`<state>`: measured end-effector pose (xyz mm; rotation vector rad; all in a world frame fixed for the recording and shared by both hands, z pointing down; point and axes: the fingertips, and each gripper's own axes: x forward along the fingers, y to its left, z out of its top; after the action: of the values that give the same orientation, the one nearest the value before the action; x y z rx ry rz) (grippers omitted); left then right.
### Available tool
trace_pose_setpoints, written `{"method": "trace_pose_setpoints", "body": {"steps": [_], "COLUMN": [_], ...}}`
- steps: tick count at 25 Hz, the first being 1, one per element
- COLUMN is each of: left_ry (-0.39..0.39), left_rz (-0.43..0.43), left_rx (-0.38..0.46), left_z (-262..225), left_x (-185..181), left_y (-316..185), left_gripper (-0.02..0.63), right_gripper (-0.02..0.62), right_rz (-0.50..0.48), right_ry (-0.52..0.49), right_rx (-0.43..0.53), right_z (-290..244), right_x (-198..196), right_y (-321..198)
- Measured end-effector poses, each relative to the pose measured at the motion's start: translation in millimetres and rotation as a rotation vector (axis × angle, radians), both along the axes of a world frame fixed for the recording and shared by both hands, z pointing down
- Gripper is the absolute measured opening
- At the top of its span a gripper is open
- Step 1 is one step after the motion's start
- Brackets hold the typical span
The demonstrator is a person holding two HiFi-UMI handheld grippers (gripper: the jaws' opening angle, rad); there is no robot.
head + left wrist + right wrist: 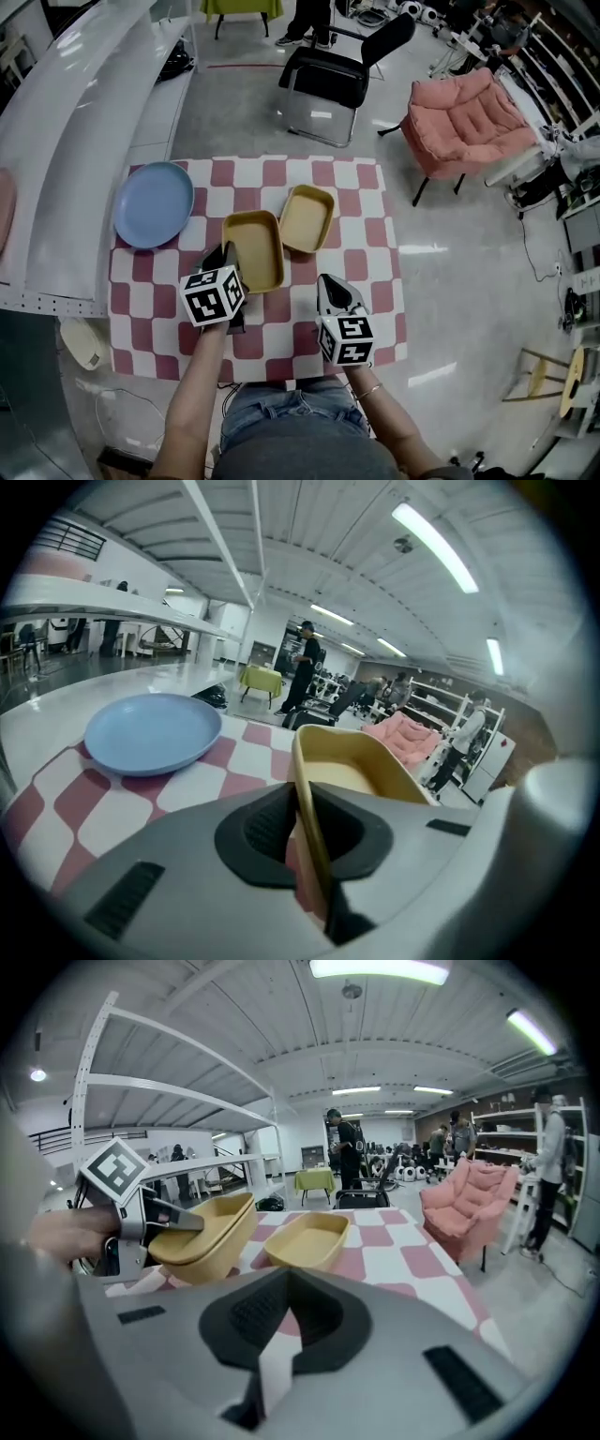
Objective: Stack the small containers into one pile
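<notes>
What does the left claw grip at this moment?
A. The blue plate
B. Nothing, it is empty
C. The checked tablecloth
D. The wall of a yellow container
D: in the left gripper view the left claw is closed on the wall of the yellow container, while the blue plate lies apart from it.

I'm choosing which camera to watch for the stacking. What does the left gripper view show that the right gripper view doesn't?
Only the left gripper view: the blue plate, and the held container's rim pinched between the left tongs. Only the right gripper view: the second container resting on the checked cloth, and the held one seen tilted from outside. Both: the held container, that cloth and the pink armchair.
</notes>
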<state>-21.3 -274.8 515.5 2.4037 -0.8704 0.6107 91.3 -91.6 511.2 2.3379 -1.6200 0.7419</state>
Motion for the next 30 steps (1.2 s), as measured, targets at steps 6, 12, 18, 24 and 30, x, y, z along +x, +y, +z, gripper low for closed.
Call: {"method": "trace_pose_setpoints", "body": {"steps": [6, 12, 18, 24, 30], "left_ry": [0.032, 0.045, 0.05, 0.061, 0.031], "left_rz": [0.121, 0.245, 0.344, 0.417, 0.437], "left_rx": [-0.013, -0.001, 0.02, 0.028, 0.021], "left_z": [-12.6, -15.1, -16.8, -11.3, -0.2], "left_x": [44.8, 86.5, 129.0, 163.9, 180.5], "left_y": [2.8, 7.6, 10.7, 7.6, 5.0], "left_gripper": [0.037, 0.037, 0.037, 0.037, 0.037], "right_gripper": [0.009, 0.009, 0.009, 0.009, 0.009], "right_rz": [0.054, 0.11, 0.144, 0.145, 0.155], "right_ry": [0.013, 0.018, 0.005, 0.011, -0.018], "right_rx": [-0.001, -0.006, 0.0, 0.002, -0.006], "right_z": [-3.1, 1.4, 1.9, 6.1, 17.1], "right_x": [20.6, 39.4, 54.7, 61.1, 71.3], "right_y": [12.5, 17.7, 13.9, 3.9, 0.3]}}
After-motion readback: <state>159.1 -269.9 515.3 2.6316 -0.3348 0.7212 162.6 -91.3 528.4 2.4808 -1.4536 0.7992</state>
